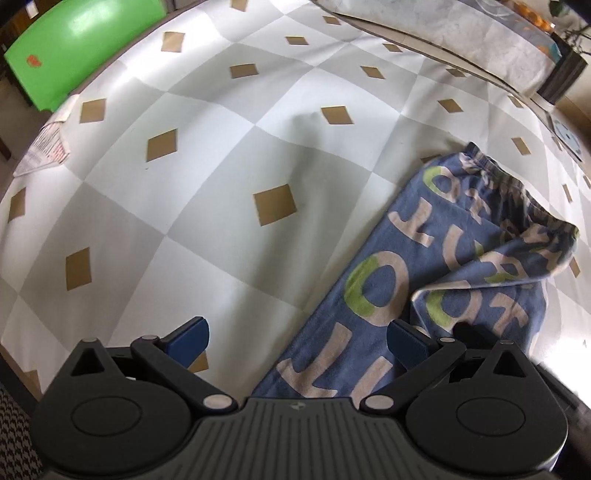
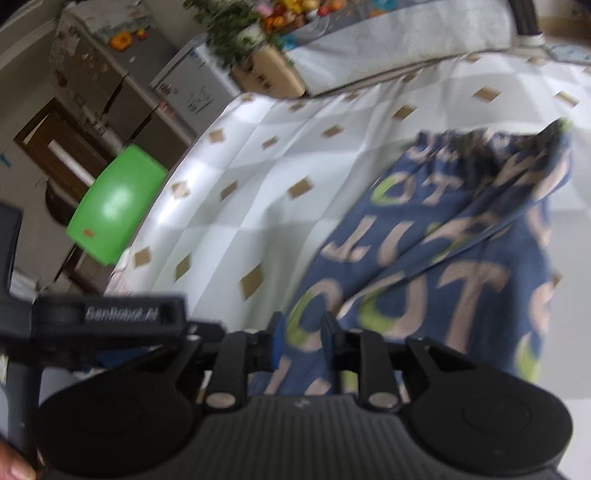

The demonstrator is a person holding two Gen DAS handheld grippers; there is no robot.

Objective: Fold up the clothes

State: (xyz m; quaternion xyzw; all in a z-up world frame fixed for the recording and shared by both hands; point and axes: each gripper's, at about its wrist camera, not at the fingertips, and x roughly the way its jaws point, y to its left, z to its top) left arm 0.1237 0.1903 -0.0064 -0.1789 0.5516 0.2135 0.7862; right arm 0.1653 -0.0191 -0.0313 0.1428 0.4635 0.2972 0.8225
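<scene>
Blue trousers with pale and green letters (image 1: 436, 258) lie on the checked table cover (image 1: 221, 155), waistband at the far end, one leg folded over the other. My left gripper (image 1: 297, 339) is open above the near end of the trousers; its right finger (image 1: 408, 341) is over the cloth, its left finger (image 1: 188, 338) over bare cover. In the blurred right wrist view my right gripper (image 2: 303, 339) is shut on the near edge of the trousers (image 2: 443, 236) and lifts it. The left gripper body (image 2: 110, 317) shows at the left.
A green chair back (image 1: 81, 40) stands beyond the table's far left edge, also in the right wrist view (image 2: 114, 206). A printed paper (image 1: 46, 147) lies at the left edge. A second table with a pale cloth (image 1: 443, 26) adjoins at the back.
</scene>
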